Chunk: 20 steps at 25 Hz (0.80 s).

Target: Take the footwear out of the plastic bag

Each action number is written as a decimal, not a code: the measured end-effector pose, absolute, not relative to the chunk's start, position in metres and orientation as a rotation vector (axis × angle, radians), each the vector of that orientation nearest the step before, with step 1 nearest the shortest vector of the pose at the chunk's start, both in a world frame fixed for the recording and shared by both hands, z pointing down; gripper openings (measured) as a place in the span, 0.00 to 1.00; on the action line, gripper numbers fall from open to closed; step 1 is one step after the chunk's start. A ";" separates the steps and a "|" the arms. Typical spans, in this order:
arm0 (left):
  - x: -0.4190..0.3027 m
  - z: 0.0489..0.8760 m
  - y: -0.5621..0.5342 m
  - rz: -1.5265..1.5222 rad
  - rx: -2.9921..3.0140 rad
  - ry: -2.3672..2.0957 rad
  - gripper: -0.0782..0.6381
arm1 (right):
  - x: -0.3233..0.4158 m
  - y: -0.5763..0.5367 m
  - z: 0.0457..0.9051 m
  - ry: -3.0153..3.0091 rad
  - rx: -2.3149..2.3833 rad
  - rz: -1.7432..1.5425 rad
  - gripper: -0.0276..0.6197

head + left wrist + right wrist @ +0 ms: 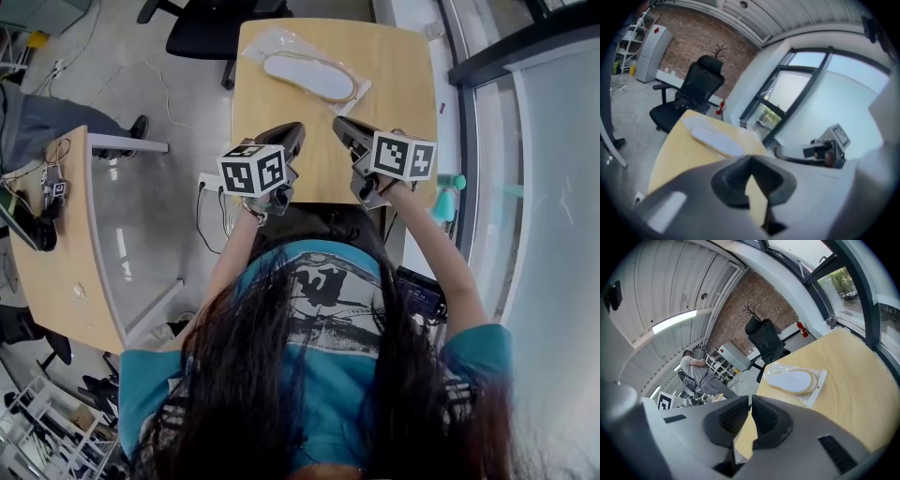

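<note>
Revealing a seated person (693, 367) — right gripper view only; both hand-held grippers (751, 164) (751, 401) closed, empty.

My left gripper (286, 141) and right gripper (345, 131) hung side by side over the near edge of the light wooden tabletop (403, 84), fingers pointing toward its far end. The footwear (309, 77), flat and white, lay inside the clear plastic bag (272, 42) at the far left of the tabletop, well apart from both grippers. A black office chair (206, 33) stood beyond the tabletop.
</note>
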<state>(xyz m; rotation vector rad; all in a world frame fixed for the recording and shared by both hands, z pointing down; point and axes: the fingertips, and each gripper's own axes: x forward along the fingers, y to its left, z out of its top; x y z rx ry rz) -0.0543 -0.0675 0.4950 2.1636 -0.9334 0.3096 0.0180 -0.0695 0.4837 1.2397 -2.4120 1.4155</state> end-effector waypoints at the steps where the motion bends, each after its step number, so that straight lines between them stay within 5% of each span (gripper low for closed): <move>1: -0.055 0.495 -0.065 0.312 2.165 -0.930 0.11 | 0.017 -0.068 0.484 -2.409 1.240 1.414 0.09; 20: 0.002 0.488 -0.013 0.321 2.168 -0.864 0.11 | 0.071 -0.014 0.482 -2.360 1.344 1.396 0.09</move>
